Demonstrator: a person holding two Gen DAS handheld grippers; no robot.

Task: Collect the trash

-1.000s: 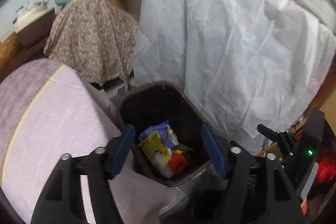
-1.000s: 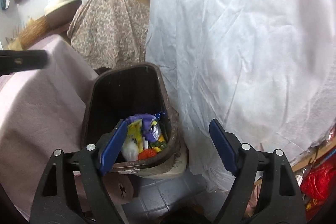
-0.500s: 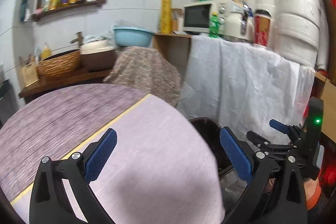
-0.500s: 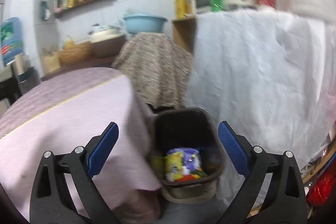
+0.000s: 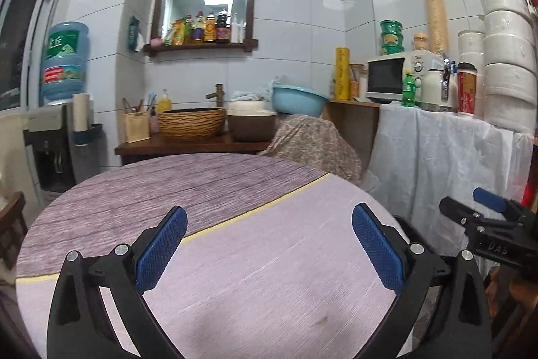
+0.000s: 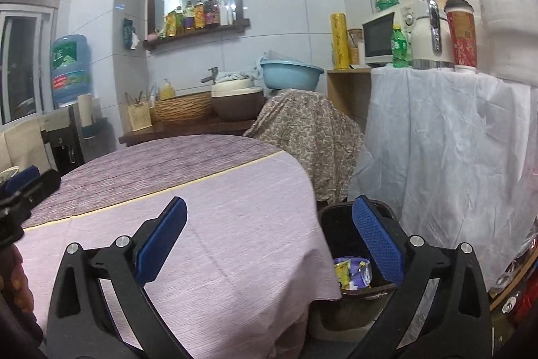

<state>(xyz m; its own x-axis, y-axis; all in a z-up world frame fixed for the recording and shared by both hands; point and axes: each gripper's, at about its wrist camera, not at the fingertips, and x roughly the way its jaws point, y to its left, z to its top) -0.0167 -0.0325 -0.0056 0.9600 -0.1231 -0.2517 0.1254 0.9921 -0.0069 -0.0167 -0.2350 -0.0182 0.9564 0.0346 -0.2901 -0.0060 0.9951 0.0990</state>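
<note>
A dark brown trash bin point(image 6: 336, 217) stands on the floor beside the round table's right edge, with colourful wrappers point(image 6: 351, 271) lying inside it. My right gripper point(image 6: 269, 238) hangs open above the table's edge and the bin, with nothing between its blue pads. My left gripper point(image 5: 269, 244) is open over the purple tablecloth point(image 5: 262, 271), also holding nothing. In the left wrist view only a sliver of the bin's rim point(image 5: 408, 226) shows past the table. The right gripper's fingers point(image 5: 487, 219) reach in from the right there.
A counter draped in white cloth point(image 6: 454, 140) stands right of the bin, bearing a microwave point(image 5: 391, 76), bottles and cups. A patterned cloth point(image 6: 309, 137) covers something behind the bin. A wicker basket point(image 5: 191, 121) and a blue basin point(image 5: 297, 100) sit on the back counter.
Both grippers rose and tilted up from looking down into the bin to facing across the table toward the back wall. Their jaws widened; the wrappers stayed in the bin.
</note>
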